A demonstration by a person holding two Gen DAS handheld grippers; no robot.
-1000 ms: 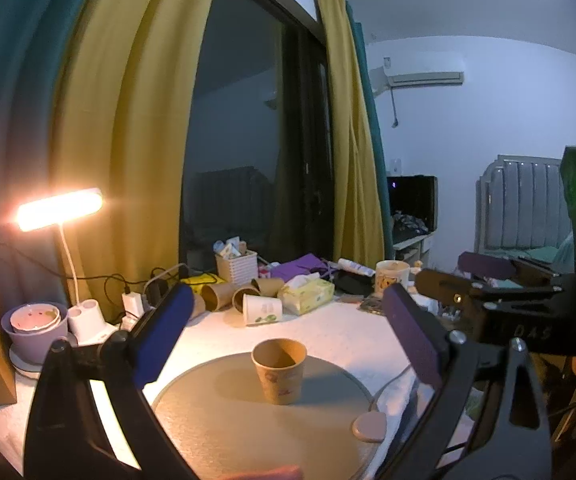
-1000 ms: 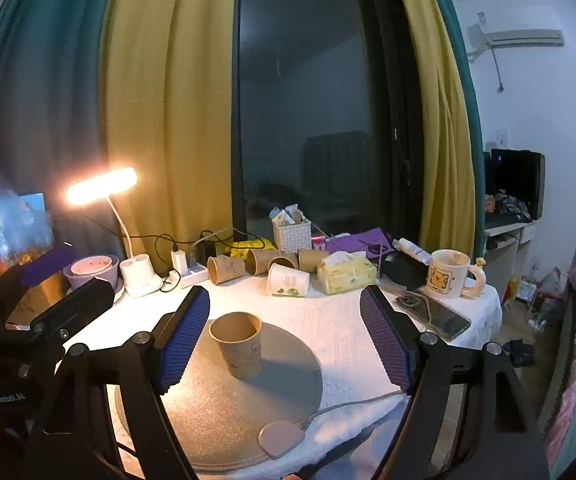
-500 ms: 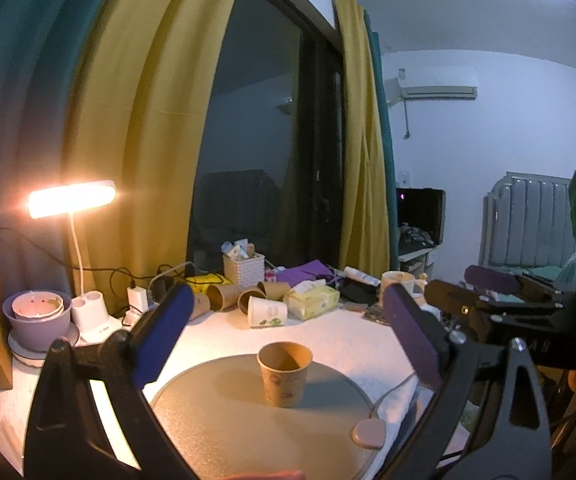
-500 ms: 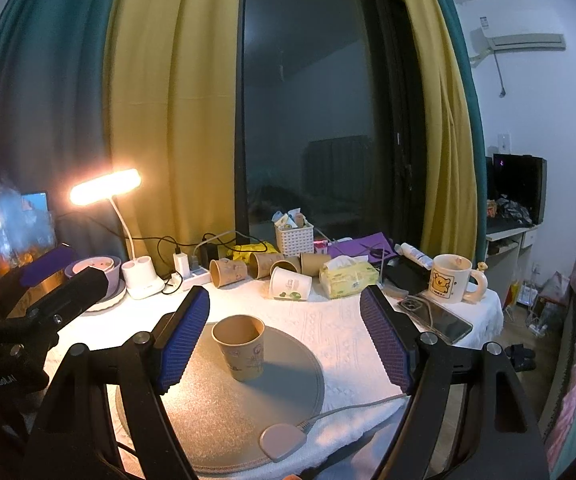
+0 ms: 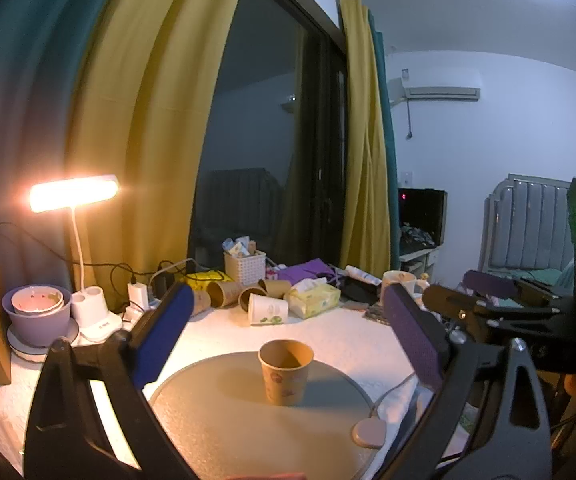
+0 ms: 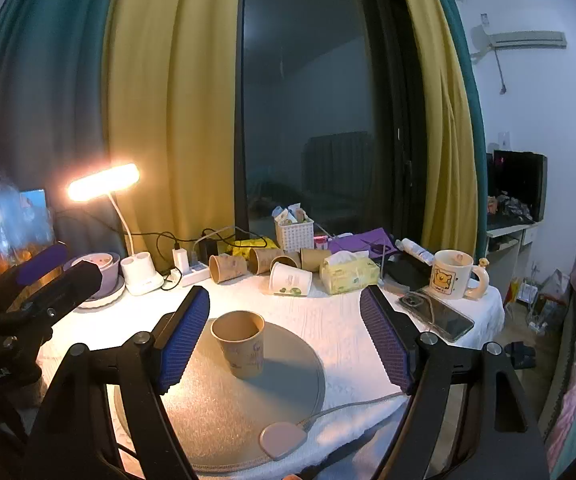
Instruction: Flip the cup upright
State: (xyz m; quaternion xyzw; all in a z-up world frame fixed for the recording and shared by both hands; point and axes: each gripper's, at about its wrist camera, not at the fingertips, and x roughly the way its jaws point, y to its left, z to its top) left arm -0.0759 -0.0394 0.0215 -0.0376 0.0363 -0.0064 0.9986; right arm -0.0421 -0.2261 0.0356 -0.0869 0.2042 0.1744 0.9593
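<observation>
A brown paper cup (image 5: 286, 372) stands upright, mouth up, on a round grey mat (image 5: 224, 420); it also shows in the right wrist view (image 6: 240, 342) on the mat (image 6: 224, 404). My left gripper (image 5: 284, 334) is open and empty, held back from the cup with blue pads wide apart. My right gripper (image 6: 284, 344) is open and empty, also behind the cup. Each gripper shows at the edge of the other's view.
Several paper cups (image 6: 264, 260) lie on their sides at the back with a white basket (image 6: 294, 234), tissue pack (image 6: 348, 274), lit lamp (image 6: 104, 182) and power strip. A mug (image 6: 452, 274) and phone (image 6: 436, 312) sit right. A pink puck (image 6: 282, 438) lies on the mat's near edge.
Both grippers have risen and drawn back slightly from the cup, so the views tilt up. The cup has stayed upright on the mat.
</observation>
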